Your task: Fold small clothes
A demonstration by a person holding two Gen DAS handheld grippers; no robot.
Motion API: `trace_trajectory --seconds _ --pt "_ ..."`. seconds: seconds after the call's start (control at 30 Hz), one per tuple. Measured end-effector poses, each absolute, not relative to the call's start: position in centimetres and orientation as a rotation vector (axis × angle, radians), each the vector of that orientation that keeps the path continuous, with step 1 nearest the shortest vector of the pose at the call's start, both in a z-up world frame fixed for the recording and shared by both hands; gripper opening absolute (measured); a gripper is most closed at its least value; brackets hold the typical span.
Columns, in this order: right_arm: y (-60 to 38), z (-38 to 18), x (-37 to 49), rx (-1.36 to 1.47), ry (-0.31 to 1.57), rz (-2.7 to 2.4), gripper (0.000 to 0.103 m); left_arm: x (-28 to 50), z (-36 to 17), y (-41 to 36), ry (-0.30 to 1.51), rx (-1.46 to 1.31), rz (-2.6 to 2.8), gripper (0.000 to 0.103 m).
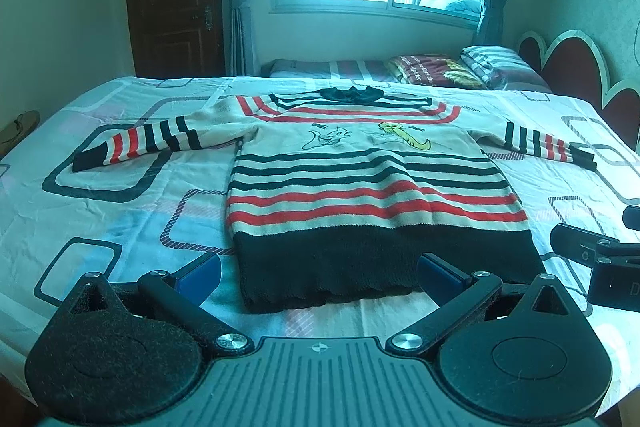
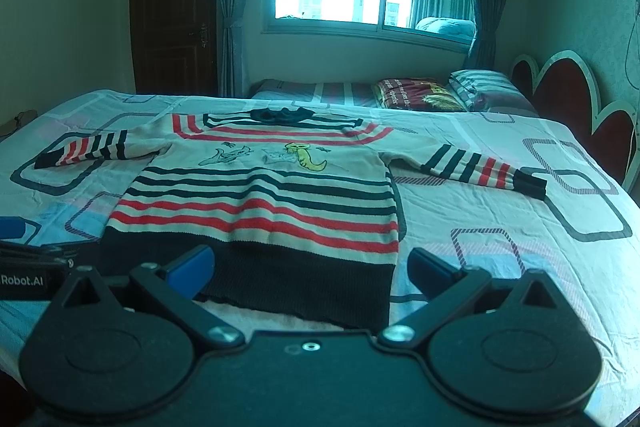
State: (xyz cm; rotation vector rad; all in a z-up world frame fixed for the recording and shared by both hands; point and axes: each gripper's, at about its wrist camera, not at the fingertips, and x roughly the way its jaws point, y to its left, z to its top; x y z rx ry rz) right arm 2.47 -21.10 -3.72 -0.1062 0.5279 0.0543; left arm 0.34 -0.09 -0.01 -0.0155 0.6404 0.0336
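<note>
Sweater [image 1: 360, 179] lies flat on the bed [image 1: 120, 187], sleeves spread, hem toward me. My left gripper [image 1: 318, 273] and right gripper [image 2: 310, 267] hover at the hem, jaws apart, empty. Best start: pinch one layer-pair squarely at a sleeve cuff.

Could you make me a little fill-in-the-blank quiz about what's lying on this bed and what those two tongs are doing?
1. The striped sweater lies flat on the bed sheet with both sleeves spread ____.
2. Both the left tongs and the right tongs are ____ and hold nothing.
3. The sweater's hem nearest the tongs is a plain ____ band.
4. The pillows lie beside the ____ headboard.

Missing words: out; open; dark; red
</note>
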Motion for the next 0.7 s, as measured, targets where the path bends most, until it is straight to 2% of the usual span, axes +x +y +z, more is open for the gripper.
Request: trace_trajectory --seconds 0.7 --pt "-20.9 -3.38 2.69 -0.101 0.53 0.067 0.102 0.24 0.08 -0.28 0.64 -0.014 0.035 0.103"
